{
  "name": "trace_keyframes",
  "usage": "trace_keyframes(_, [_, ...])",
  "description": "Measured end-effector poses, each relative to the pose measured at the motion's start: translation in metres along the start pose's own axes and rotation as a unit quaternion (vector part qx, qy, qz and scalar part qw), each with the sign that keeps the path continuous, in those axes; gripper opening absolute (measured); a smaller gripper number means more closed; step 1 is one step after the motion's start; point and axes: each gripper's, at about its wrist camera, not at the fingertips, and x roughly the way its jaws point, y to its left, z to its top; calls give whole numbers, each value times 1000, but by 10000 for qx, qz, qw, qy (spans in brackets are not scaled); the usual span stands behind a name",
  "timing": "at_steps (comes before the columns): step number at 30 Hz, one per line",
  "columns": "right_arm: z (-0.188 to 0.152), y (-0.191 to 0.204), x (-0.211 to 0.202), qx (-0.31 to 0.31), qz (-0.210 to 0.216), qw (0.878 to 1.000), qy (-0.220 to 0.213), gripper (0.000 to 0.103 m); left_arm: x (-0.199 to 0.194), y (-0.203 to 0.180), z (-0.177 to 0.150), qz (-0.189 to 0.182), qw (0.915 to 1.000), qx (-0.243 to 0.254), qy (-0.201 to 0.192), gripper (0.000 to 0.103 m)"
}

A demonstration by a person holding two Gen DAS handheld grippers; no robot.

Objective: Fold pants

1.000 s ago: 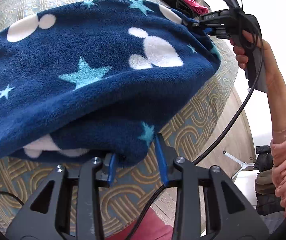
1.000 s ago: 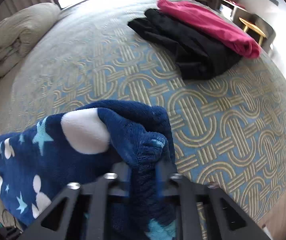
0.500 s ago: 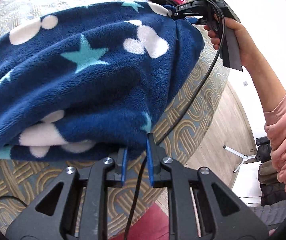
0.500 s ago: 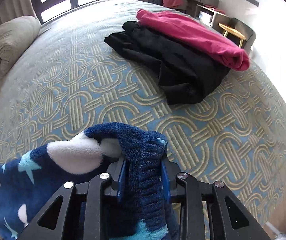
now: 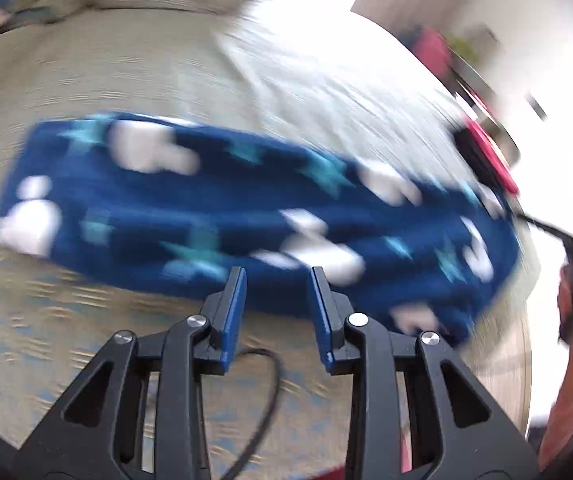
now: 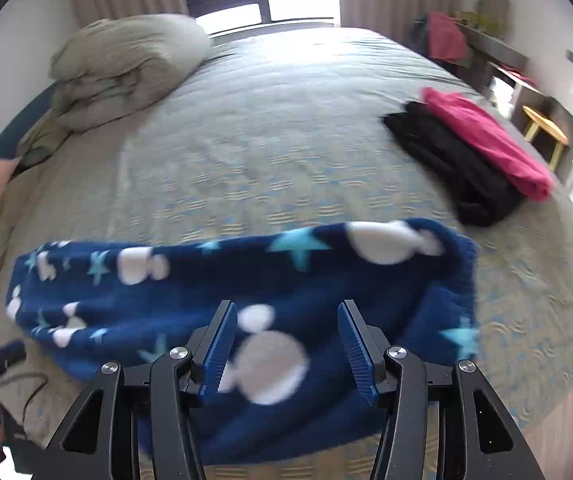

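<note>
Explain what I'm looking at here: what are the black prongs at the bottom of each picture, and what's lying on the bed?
There is no robot arm: a person carries a hand-held gripper in each hand, each with a camera looking along its two blue-padded fingers. One picture is from the left hand-held gripper, the other from the right hand-held gripper. Both sets of jaws are opening, with nothing between them. On the patterned bed cover lie the navy fleece pants with stars and white shapes, folded into a long band. Farther right sit folded black pants and a pink garment; a bunched grey duvet lies at the far end.
</note>
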Motion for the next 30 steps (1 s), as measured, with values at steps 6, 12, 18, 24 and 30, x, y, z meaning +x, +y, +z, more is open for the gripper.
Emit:
trace_keyframes(6, [21,144,49,-1245,739,9892,220,54,-18,107,53,1321,9856,-782,-703,35])
trace_keyframes(12, [27,262,104,-2503,827,9638,394,53,-9,171,63,1556,9786,-1124,-743,55])
trace_keyframes(18, [28,323,156,-3120,800,9448,598,53,20,194,69,1349,9831,-1147,-475,58])
trace_keyframes(24, [31,345,200,-3236,565,9407,846,30,44,197,83,1198,9865,-1053,-379,59])
trace_keyframes(30, [60,322,197,-2236,894,9685,637,3,55,194,111,1063,9883,-975,-498,60])
